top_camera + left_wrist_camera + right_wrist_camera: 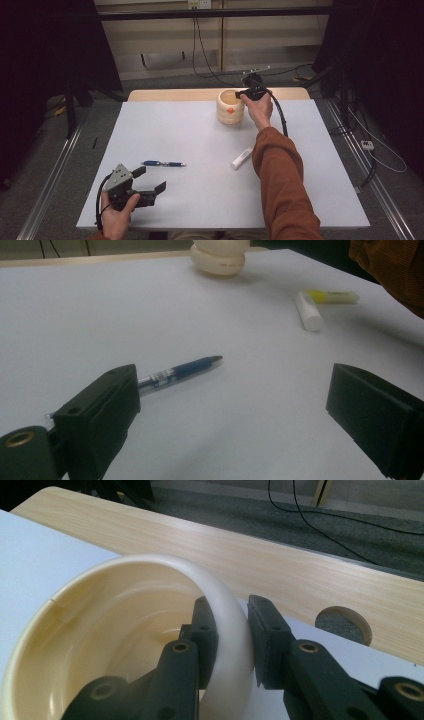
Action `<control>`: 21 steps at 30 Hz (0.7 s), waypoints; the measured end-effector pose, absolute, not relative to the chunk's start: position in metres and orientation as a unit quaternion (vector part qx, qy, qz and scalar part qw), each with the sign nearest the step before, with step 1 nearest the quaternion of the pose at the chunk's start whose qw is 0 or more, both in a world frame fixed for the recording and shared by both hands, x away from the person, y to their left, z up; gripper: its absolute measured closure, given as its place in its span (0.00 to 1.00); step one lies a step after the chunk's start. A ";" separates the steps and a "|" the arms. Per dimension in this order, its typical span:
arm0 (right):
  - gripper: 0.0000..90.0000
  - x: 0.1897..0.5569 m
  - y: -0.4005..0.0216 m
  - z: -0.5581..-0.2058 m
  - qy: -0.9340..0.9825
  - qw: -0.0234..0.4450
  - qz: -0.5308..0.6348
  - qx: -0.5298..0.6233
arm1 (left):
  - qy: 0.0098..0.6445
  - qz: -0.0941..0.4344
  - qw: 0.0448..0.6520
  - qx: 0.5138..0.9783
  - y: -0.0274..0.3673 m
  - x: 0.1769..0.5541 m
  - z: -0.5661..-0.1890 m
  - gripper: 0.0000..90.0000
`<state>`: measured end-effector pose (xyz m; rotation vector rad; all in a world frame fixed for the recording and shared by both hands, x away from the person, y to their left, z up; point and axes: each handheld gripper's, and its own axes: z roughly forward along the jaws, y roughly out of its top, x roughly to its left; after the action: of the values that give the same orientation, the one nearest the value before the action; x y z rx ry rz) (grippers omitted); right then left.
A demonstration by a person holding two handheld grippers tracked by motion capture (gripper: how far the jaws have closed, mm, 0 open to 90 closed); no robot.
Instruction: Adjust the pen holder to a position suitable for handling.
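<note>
From the high view I see my right gripper (242, 93) at the far edge of the white table (200, 140), pinching the rim of the cream pot (230, 107), which stands upright near the wooden strip (175, 94) along the table's back. My left gripper (148, 182) sits low at the near left corner, held in my left hand (119, 212), its jaws spread with nothing between them. A blue pen (163, 163) lies flat just beyond it, and a white marker (242, 157) lies beside my orange sleeve (280, 175), well apart from the pot. In the left gripper view I look along the two spread jaws above the bare tabletop; the blue pen (180, 371) lies past the jaw on the left side of the picture, its tip pointing away, the white marker (308, 311) lies farther off with a yellow highlighter (334, 296) touching its far end, and the pot's base (219, 260) stands at the top. In the right gripper view one jaw is inside the pot (100, 630) and the other outside, both pressed on its thick rounded rim, with a round hole (345, 624) in the wooden strip (250, 565) behind.
</note>
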<state>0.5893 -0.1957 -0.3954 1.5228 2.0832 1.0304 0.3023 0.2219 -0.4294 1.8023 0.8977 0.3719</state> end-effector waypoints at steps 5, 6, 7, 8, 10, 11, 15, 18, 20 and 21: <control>0.83 0.578 -0.193 -0.382 0.744 0.187 0.377 0.519 | 0.375 0.156 0.519 0.752 0.222 0.302 -0.429 0.08; 0.83 0.574 -0.193 -0.379 0.745 0.187 0.379 0.517 | 0.375 0.157 0.519 0.752 0.222 0.302 -0.429 0.08; 0.83 0.571 -0.193 -0.375 0.746 0.186 0.380 0.514 | 0.375 0.157 0.519 0.752 0.222 0.302 -0.429 0.08; 0.84 0.568 -0.194 -0.372 0.746 0.188 0.383 0.511 | 0.375 0.158 0.519 0.752 0.222 0.302 -0.429 0.08; 0.84 0.560 -0.195 -0.365 0.747 0.189 0.385 0.508 | 0.374 0.162 0.518 0.752 0.222 0.302 -0.428 0.08; 0.84 0.558 -0.196 -0.363 0.747 0.188 0.386 0.507 | 0.374 0.162 0.517 0.752 0.222 0.302 -0.428 0.08; 0.84 0.545 -0.201 -0.354 0.747 0.192 0.388 0.504 | 0.373 0.161 0.516 0.754 0.221 0.302 -0.429 0.08; 0.84 0.534 -0.203 -0.349 0.746 0.193 0.393 0.501 | 0.375 0.162 0.517 0.753 0.222 0.302 -0.429 0.08; 0.84 0.527 -0.204 -0.347 0.745 0.191 0.402 0.497 | 0.373 0.162 0.516 0.753 0.222 0.302 -0.429 0.08; 0.84 0.523 -0.204 -0.346 0.745 0.189 0.405 0.495 | 0.374 0.161 0.516 0.754 0.221 0.302 -0.429 0.08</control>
<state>0.5229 -0.2040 -0.3456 1.3929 2.0948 1.1380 0.3021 0.2215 -0.4288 1.8106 0.8974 0.3873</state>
